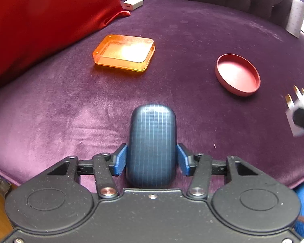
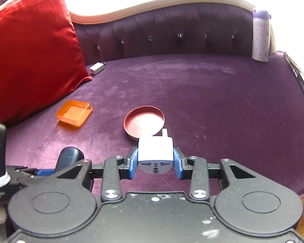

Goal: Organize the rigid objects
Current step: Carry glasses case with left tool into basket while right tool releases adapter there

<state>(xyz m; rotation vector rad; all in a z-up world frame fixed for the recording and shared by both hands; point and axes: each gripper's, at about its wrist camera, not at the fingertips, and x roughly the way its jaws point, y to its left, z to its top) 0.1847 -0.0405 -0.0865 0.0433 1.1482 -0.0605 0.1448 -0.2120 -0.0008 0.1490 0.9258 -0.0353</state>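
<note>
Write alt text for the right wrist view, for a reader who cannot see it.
The right gripper holds a white plug adapter between its blue fingers, above a purple velvet sofa seat. Just beyond it lies a round red dish, with an orange square tray and a red cushion further left.

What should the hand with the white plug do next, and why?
Probably carry it a little forward and lower it over the red round dish. The right gripper already clamps the white plug adapter, and the open dish sits just ahead on the purple seat.
</note>
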